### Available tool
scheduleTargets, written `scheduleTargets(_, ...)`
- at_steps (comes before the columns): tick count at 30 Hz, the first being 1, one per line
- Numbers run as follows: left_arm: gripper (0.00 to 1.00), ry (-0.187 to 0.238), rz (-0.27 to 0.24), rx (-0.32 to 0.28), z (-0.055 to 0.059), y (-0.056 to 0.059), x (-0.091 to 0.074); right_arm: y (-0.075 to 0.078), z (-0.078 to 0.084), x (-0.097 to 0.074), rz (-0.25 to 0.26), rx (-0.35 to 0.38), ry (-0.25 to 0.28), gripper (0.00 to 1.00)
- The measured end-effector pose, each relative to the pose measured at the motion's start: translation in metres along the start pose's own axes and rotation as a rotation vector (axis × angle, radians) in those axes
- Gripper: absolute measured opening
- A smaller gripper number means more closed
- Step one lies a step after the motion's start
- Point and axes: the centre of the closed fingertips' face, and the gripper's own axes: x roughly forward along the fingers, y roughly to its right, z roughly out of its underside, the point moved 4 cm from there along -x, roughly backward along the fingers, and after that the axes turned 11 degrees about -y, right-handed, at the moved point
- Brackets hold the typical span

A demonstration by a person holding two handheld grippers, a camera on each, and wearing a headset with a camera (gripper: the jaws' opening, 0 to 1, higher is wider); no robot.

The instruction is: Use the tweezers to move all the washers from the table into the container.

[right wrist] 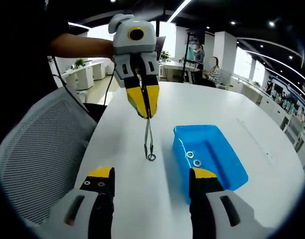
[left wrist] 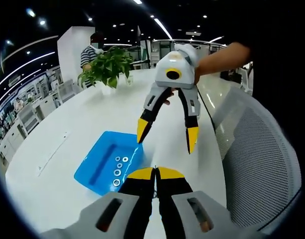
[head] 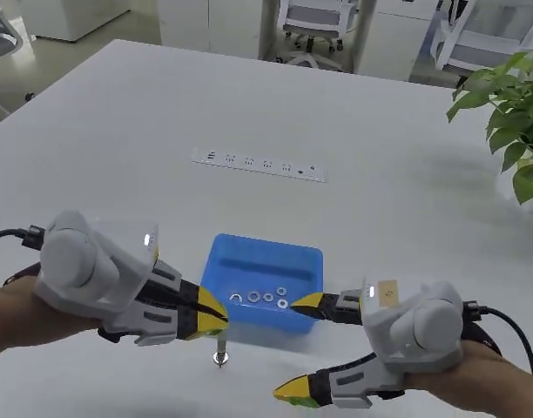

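One washer [right wrist: 151, 157] sits on the table [head: 336, 113] just outside the blue container [right wrist: 217, 149], with the tips of the tweezers [right wrist: 148, 137] right at it. A few more washers [head: 268, 297] lie in a row inside the container. The left gripper [right wrist: 144, 112] is clamped tight on the tweezers beside the container. The right gripper [head: 300, 347] hovers at its near edge, jaws wide apart.

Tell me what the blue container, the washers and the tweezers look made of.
The container looks like glossy, slightly translucent blue plastic, with moulded rounded corners. The washers: probably steel, bright silvery rings. The tweezers: seemingly metal, thin grey-silver arms; finish too small to judge.
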Motion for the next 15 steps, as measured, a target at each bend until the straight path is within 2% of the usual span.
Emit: scheduleTargets(15,0.05,-0.006,0.012,-0.009,0.001,-0.001,0.0,0.002,-0.012,0.028,-0.07,-0.102,-0.012,0.36)
